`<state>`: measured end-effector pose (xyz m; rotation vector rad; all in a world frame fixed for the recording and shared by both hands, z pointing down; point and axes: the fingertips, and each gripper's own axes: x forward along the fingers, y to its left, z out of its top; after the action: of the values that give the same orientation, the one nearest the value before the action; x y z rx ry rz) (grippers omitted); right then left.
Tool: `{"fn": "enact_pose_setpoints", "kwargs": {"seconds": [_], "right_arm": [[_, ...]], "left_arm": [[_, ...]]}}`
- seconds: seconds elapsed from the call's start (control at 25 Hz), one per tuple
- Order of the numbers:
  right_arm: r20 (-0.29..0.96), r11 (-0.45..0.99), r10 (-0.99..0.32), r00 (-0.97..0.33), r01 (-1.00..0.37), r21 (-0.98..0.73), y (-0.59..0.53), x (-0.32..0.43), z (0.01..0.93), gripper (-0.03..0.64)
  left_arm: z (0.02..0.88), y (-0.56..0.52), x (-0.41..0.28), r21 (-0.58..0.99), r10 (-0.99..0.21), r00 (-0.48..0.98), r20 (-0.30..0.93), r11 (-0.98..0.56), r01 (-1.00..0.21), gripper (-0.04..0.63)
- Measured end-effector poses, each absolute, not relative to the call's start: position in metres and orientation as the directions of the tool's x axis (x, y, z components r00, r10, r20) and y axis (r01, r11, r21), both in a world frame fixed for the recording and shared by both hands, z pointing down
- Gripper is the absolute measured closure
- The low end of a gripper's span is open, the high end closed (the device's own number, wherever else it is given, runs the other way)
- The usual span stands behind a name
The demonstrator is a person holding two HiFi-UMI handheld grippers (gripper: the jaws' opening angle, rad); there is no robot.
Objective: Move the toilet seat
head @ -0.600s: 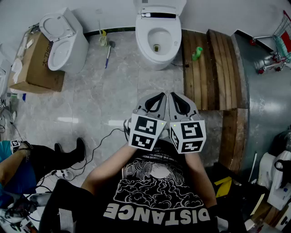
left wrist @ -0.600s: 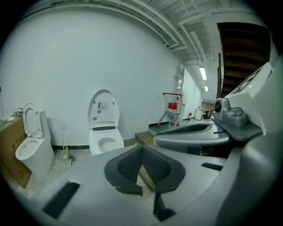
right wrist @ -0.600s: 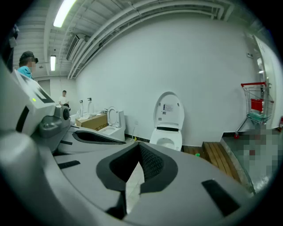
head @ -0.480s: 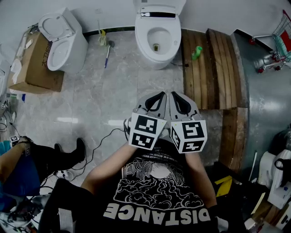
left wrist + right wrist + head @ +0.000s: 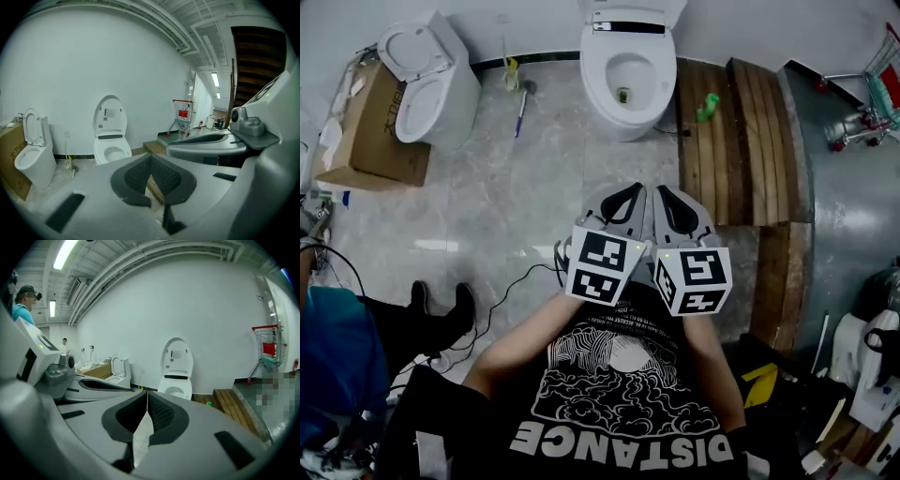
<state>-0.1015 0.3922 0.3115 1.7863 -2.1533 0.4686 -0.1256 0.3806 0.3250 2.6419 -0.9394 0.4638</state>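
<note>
Holding short of the toilet, both tools sit side by side, with bare floor between them and the bowl. On the left tool the jaws are pressed together with nothing in them. The right tool tells the same story: closed and empty.

The toilet seat is well ahead of both tools, on the bowl against the wall, though white on white makes the ring hard to split from the rim. The lid stands up behind it, its top cut off by the head view's edge.

Left of the toilet are a second toilet and a cardboard box. Right of it a green bottle sits on wooden planks, and a shopping cart is clipped by the frame. A bystander in blue, far back-left of the toilet, is mostly cut off.

Since half a second ago the tools haven't budged and remain shut. The bystander has shifted, and the forearm that showed earlier is gone from view.
</note>
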Motion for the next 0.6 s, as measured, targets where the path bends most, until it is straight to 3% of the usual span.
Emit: {"fn": "enact_pose_setpoints", "kwargs": {"seconds": [0.6], "right_arm": [[0.470,0.212,-0.849,-0.243,-0.970,-0.119,0.336,-0.055,0.338,0.598]], "left_arm": [[0.348,0.320,-0.083,0.184,-0.571,0.681,0.458,-0.688,-0.702,0.583]]}}
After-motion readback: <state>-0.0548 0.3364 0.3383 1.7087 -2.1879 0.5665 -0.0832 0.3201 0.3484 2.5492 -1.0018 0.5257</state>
